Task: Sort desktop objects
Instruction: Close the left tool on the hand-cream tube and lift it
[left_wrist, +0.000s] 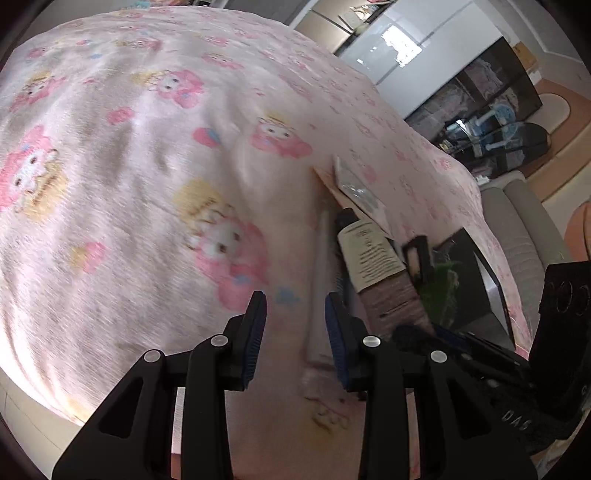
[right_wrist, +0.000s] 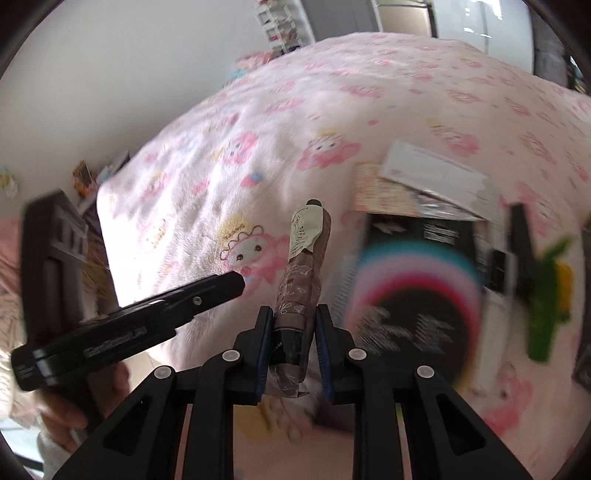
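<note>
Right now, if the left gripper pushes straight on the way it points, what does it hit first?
Most likely only the pink blanket. The left gripper is open and holds nothing; a pale slim tube lies just right of that line, so it may brush it. Depth is unclear.

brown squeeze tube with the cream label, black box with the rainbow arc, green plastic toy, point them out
brown squeeze tube (right_wrist: 301, 284), right wrist view, mid body above the pads
black box with the rainbow arc (right_wrist: 413, 295), right wrist view, printed top face
green plastic toy (right_wrist: 546, 306), right wrist view, green body
</note>
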